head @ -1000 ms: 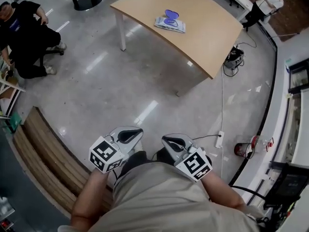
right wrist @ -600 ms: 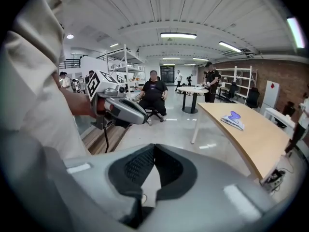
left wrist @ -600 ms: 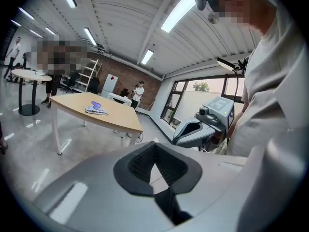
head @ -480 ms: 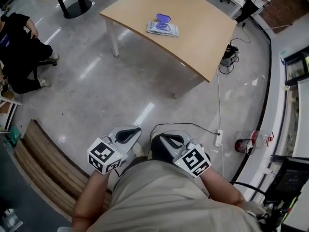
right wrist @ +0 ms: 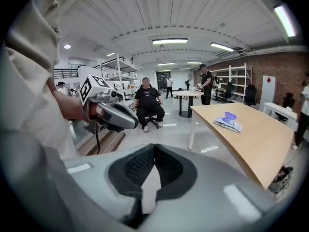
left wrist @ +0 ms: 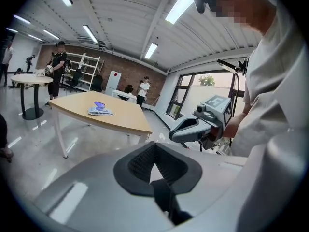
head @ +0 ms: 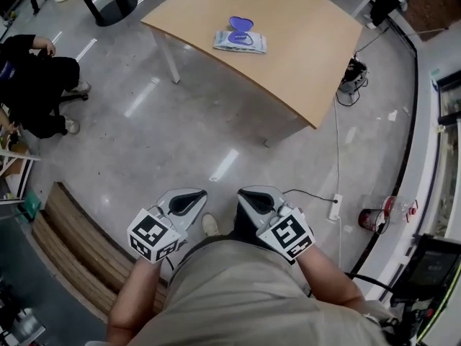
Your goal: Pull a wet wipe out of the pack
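The wet wipe pack [head: 240, 42], white and blue with its purple lid flipped up, lies on the light wooden table [head: 310, 63] far ahead of me. It also shows small in the left gripper view [left wrist: 100, 111] and in the right gripper view [right wrist: 227, 123]. My left gripper [head: 189, 197] and right gripper [head: 255, 196] are held side by side close to my waist, over the grey floor and well short of the table. Both are shut with nothing in them. Each gripper view shows the other gripper beside it.
A person in black sits at the left [head: 36, 85]. A wooden bench [head: 68, 240] runs along my left. A power strip with cable [head: 335, 207] and a red object [head: 371, 220] lie on the floor at right. A round table's base [head: 115, 6] stands far left.
The table and pack have shifted a little left in the head view as I walk toward them. Both grippers stay shut at my waist.
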{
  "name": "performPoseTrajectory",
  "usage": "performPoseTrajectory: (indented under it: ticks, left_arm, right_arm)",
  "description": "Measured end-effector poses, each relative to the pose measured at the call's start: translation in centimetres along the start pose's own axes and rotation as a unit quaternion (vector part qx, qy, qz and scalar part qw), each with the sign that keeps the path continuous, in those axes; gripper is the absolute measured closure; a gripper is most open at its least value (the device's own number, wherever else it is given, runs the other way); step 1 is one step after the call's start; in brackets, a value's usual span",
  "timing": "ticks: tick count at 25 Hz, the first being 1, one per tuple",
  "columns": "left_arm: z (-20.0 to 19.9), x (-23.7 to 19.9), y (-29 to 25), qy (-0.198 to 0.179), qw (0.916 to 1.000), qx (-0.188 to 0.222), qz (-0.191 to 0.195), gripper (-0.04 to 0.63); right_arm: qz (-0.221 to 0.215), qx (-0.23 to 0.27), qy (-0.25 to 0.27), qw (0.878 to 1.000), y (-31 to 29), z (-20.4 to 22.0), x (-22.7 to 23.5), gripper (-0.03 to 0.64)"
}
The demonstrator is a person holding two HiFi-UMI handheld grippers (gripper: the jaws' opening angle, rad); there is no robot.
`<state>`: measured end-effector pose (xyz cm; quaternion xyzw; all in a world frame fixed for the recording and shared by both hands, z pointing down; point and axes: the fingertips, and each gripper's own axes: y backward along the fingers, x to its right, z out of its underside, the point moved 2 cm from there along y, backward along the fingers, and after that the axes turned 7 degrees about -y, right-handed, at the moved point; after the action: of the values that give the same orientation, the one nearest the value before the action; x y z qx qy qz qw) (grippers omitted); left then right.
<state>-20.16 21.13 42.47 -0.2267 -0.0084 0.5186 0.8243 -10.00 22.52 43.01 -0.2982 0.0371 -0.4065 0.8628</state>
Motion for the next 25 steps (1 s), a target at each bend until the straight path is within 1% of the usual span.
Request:
performPoseTrajectory:
  ticks: [3,6,9,13,16,20,23,25]
  left_arm:
    - [-1.9,-1.7,-4.0,-0.009,0.9999,-0.002,0.004,0.591]
    - [-5.3,-3.9,-8.7,-0.01,0.9998,0.01,-0.012,0.591]
    - [-9.1,-5.3,-12.9,-0.022,0.9994,0.013,-0.025,0.591]
    - [-12.8,-8.0,-16.8,-0.033,0.9984,0.016,-0.043,0.591]
    - [-14.2,-10.2,-18.8,-0.035,0.9981,0.014,-0.049,0.591]
    - [-15.0,-13.9,-20.7,-0.028,0.9983,0.011,-0.05,0.591]
    - [-15.3,-17.8,-21.7,-0.028,0.9986,0.008,-0.045,0.591]
    - [-15.8,-20.6,-22.3,-0.027,0.999,0.007,-0.035,0.591]
  right_arm:
    - [-0.01,0.002,-0.004,1.0,-0.4,-0.1,3.5,0.615]
    - [-0.024,0.007,0.023,0.999,0.0,-1.7,8.5,0.615]
    - [-0.034,0.014,0.04,0.999,1.1,-3.1,13.8,0.615]
    - [-0.038,0.02,0.066,0.997,1.2,-4.8,19.4,0.615]
    - [-0.042,0.021,0.065,0.997,0.2,-5.7,22.1,0.615]
    - [-0.043,0.014,0.061,0.997,-1.9,-6.9,24.7,0.615]
    - [-0.028,0.01,0.055,0.998,-4.1,-8.0,27.0,0.615]
    - [-0.012,0.008,0.044,0.999,-5.8,-9.1,28.6,0.615]
